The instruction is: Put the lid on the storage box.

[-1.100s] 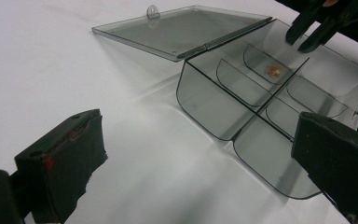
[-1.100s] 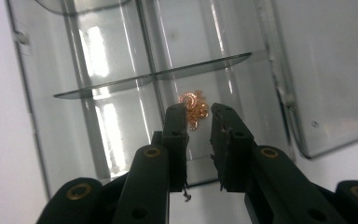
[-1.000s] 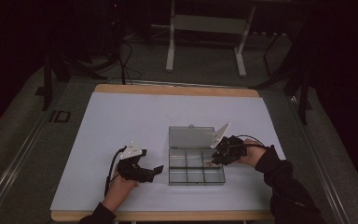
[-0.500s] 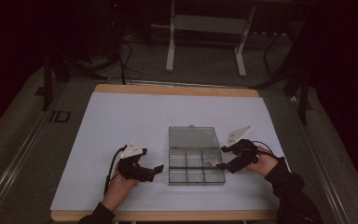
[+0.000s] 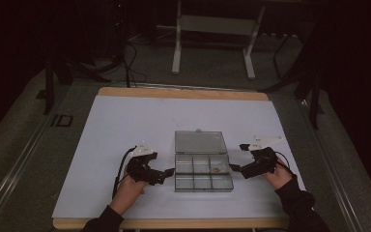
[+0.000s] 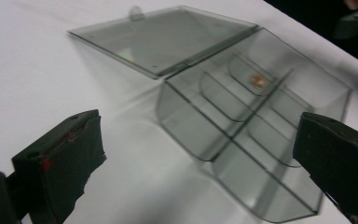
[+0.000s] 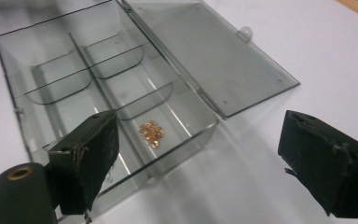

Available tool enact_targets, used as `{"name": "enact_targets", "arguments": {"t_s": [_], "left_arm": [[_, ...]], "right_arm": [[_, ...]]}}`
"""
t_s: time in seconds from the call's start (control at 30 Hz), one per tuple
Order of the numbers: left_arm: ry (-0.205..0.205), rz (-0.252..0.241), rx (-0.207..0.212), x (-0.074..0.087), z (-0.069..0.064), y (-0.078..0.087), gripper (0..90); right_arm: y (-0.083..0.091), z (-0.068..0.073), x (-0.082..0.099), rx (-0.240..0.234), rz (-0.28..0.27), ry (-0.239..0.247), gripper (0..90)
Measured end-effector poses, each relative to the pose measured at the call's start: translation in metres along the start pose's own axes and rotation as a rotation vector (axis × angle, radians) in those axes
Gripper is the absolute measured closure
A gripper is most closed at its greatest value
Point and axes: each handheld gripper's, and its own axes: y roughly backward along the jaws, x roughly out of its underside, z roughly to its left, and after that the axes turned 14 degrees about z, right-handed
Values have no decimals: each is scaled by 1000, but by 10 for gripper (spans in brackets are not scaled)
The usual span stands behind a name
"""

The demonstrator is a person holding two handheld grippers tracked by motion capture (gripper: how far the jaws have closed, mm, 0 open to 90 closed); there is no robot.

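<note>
one white table holds a clear box; dark floor around.

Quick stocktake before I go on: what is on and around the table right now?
Compartment box: one, clear grey plastic, near middle of the table, lid open flat behind it.
Copper bits: one small pile, orange, in the box's far right compartment.
Table: one, white top with wooden edges.
Stand: one, pale metal, on the floor beyond the table.
Left gripper: one, black, beside the box's left wall, jaws open, nothing between them.
Right gripper: one, black, beside the box's right wall; its jaws have just been opening, nothing between them.
</note>
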Motion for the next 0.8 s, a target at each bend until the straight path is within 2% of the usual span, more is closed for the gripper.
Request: {"name": "enact_targets", "arguments": {"t_s": [0.1, 0.23, 0.27, 0.43, 0.5, 0.8], "left_arm": [[-5, 4, 15, -4, -2, -1, 14], [-13, 4, 10, -9, -3, -3, 15], [-8, 2, 11, -11, -3, -3, 14], [7, 0, 35, -22, 2, -3, 15], [5, -11, 29, -26, 2, -3, 15], [7, -8, 22, -48, 7, -14, 15]], "right_arm": [[0, 0, 4, 1, -16, -23, 121], [0, 0, 6, 10, -33, -35, 114], [1, 0, 7, 25, -46, -39, 114], [1, -2, 9, 32, -67, -58, 114], [1, -1, 12, 33, -102, -74, 113], [0, -1, 7, 71, -122, -79, 113]]}}
